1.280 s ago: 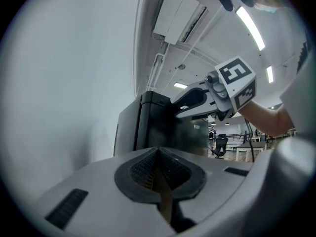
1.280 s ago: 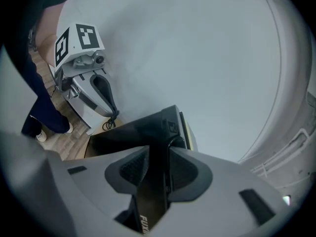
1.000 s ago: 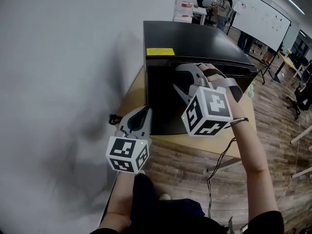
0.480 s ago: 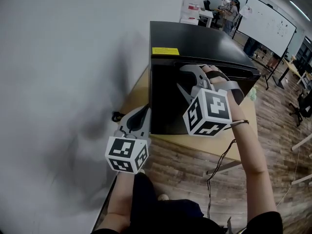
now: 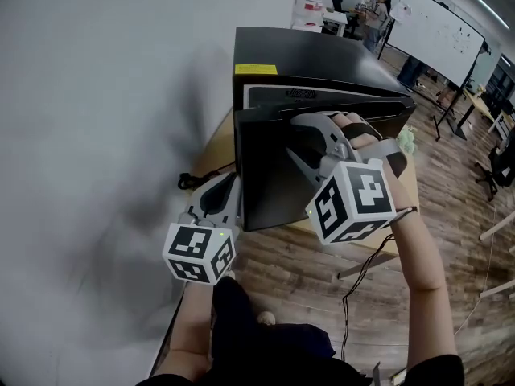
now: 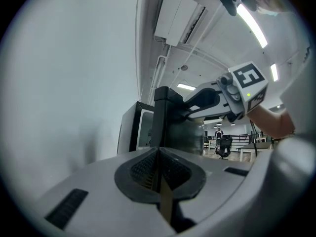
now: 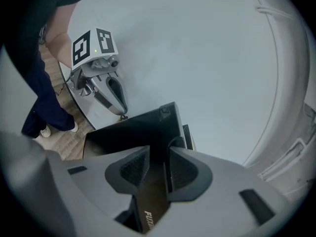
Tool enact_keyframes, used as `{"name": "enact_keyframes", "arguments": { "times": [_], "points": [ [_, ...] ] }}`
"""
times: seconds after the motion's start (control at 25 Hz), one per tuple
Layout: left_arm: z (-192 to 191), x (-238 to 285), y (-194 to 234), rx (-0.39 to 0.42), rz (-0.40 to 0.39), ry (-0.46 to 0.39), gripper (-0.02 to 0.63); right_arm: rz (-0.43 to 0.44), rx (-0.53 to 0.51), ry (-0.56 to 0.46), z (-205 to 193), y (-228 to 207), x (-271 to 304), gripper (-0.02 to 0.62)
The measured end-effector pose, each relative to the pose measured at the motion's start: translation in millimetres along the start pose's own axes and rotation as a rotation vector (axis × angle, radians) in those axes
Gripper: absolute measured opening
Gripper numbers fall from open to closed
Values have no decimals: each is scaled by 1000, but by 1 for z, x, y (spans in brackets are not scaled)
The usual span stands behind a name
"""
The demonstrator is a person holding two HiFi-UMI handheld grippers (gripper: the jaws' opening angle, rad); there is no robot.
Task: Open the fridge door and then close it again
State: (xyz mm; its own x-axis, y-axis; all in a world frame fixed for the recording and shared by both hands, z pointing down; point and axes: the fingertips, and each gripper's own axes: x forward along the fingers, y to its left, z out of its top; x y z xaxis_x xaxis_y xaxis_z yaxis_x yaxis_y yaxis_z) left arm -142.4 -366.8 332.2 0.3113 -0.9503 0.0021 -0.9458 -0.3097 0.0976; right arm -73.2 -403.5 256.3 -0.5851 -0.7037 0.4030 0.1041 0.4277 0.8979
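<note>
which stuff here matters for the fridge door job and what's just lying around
In the job: fridge; fridge door; right gripper, fingers opening, door's top edge between them.
Lying about: left gripper, shut, empty; cable; whiteboard; green item beside fridge.

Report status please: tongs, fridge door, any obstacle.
Right tongs clamped on fridge door top edge. Left tongs shut, empty, beside fridge. Door ajar, nothing blocking.

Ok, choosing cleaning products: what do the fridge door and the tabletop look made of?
Fridge door: black, semi-gloss, likely painted metal or plastic; it shows soft reflections. Tabletop: light tan, matte, probably wood or laminate; no grain is visible.
</note>
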Motion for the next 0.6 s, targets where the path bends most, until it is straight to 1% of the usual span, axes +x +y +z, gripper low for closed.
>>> {"name": "enact_keyframes", "arguments": {
  "times": [0.24,0.6],
  "points": [
    [-11,-24,-26,10,14,12,8,10,-20,-32,-1,15,-26,103],
    [-12,-34,-26,6,24,45,8,10,-17,-70,4,14,-41,103]
  ]
}}
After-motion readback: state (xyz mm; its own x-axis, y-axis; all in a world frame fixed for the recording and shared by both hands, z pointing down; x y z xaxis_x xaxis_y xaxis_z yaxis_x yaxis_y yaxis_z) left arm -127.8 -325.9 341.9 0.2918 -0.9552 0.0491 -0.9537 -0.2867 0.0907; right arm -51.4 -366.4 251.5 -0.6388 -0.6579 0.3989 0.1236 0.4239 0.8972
